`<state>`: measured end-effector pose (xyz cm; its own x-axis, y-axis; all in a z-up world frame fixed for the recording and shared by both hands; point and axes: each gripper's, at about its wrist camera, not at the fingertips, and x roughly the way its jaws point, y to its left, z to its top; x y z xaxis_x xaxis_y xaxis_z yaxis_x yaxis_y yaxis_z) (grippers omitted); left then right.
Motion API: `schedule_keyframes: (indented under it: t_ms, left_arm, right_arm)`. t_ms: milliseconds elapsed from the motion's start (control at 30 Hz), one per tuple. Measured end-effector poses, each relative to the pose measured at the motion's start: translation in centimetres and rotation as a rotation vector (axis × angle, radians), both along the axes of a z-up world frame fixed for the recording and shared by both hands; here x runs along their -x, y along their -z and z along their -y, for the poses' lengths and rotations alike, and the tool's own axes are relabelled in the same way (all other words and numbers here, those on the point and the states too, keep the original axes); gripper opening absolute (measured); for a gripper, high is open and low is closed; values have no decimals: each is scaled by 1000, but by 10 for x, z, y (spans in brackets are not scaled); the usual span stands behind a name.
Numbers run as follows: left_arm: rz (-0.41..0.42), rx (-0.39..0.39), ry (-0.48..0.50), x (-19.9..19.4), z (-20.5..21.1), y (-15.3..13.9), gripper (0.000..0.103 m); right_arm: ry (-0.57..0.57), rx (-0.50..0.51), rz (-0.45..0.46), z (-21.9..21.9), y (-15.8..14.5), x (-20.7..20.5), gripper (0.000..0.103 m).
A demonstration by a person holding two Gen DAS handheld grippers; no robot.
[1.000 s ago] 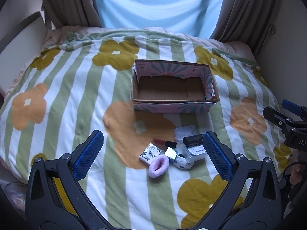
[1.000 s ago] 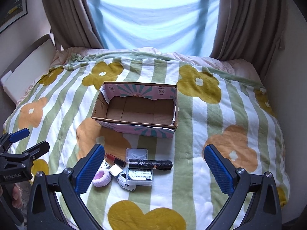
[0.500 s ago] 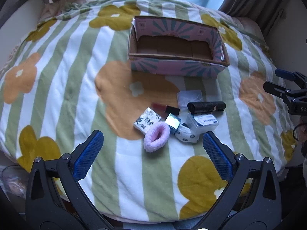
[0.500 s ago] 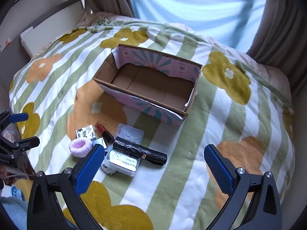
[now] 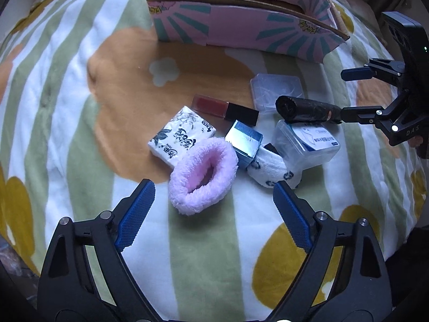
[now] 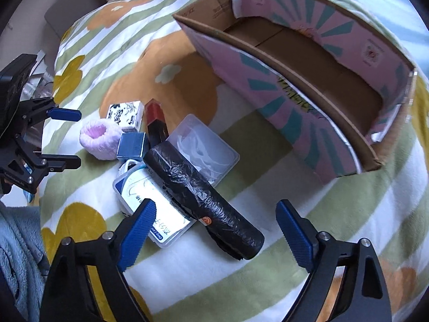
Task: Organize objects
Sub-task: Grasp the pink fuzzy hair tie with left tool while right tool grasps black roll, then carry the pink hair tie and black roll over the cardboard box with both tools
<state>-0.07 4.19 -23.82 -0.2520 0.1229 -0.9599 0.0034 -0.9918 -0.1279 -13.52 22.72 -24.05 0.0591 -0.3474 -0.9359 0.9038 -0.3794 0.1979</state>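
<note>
While both claws hang over the bed, the loose items lie bunched at the centre of its flowered blanket, presumably gathered for transfer into the box. Left to right in the left wrist view: the tissue pack at 9 o'clock of the cluster; the pink scrunchie touching its lower edge; a red lip-gloss tube at 12 o'clock; a blue metallic box pressed against the scrunchie; a white patterned cloth tucked under it; a clear lidded case; a labelled clear container; and the black bag roll lying across the two clear cases. The cardboard box, open and seemingly empty, stands at 12 o'clock, apart from the pile, as the likely destination.

The left claw is released, fingers spread wide, pitched downward, the scrunchie lying just ahead between the fingertips. The right claw is likewise released, tilted down from the 3 o'clock side, its fingers flanking the near end of the bag roll. Judged from these poses, each claw is aligned for a first pick; nothing is grasped yet.
</note>
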Motion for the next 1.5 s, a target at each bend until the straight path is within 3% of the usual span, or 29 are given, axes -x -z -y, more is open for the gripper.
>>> schedule_keyframes:
  t_ms: [367, 500, 633, 833, 1133, 1500]
  left_arm:
    - [57, -21, -29, 12, -1, 40, 71]
    - [62, 2, -26, 15, -1, 44, 56]
    - [71, 15, -27, 18, 2, 48, 41]
    - [76, 24, -10, 24, 1, 48, 33]
    - [64, 12, -3, 29, 5, 35, 30]
    - [1, 1, 11, 32, 25, 3, 30]
  right_arm:
    - [-157, 56, 263, 16, 43, 19, 61]
    - [-155, 88, 352, 12, 48, 23, 46]
    - [-153, 105, 345, 5, 49, 23, 42]
    - [-163, 106, 282, 5, 41, 15, 37]
    - [-144, 102, 223, 8, 23, 1, 33]
    - [60, 147, 145, -1, -24, -8, 32]
